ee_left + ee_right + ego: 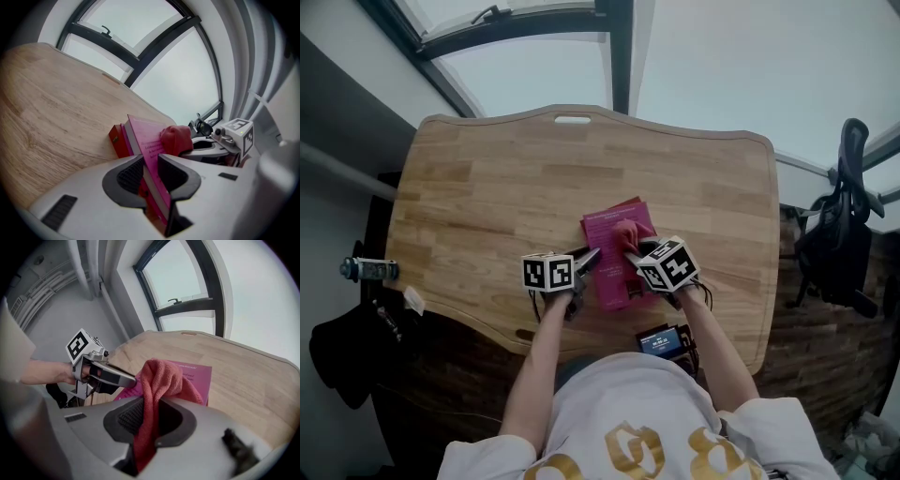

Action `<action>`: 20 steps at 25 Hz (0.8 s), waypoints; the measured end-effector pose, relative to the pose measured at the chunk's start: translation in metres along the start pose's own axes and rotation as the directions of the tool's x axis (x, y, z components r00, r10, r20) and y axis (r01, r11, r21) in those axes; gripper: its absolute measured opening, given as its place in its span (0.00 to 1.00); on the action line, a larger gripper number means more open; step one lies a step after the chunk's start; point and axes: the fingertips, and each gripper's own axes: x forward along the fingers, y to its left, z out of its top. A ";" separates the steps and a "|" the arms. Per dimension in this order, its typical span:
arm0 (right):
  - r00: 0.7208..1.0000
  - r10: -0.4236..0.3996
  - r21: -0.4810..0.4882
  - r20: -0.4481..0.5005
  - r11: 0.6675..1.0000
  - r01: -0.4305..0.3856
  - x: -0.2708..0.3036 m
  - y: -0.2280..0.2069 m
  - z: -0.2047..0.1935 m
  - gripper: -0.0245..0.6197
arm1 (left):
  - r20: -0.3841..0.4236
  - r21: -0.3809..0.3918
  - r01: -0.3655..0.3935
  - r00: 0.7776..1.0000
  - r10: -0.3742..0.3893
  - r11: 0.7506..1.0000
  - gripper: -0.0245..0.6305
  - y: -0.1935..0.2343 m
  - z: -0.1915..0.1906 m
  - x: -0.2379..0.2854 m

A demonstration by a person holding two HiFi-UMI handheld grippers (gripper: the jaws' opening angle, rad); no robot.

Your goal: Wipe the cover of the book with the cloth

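Both clamped | left gripper (151, 164): book (604, 232) edge | right gripper (150, 416): cloth (161, 376) on cover

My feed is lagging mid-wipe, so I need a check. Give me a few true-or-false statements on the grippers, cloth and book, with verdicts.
1. The left gripper is clamped on the book. True.
2. The right gripper is empty. False: it is shut on the red cloth.
3. The cloth lies over the book's pink cover. True.
4. The book lies at the far edge of the table. False: it lies near the person's side.
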 end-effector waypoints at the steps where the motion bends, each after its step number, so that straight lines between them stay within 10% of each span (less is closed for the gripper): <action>1: 1.000 0.000 -0.001 0.001 1.000 0.000 0.001 -0.002 0.002 0.15 | -0.003 0.001 0.000 1.000 0.000 1.000 0.19 0.000 0.000 0.000; 20: 0.989 -0.118 -0.013 0.089 0.993 0.120 0.001 -0.018 0.031 0.15 | 0.016 -0.080 -0.006 1.000 0.008 0.997 0.19 0.005 0.003 -0.006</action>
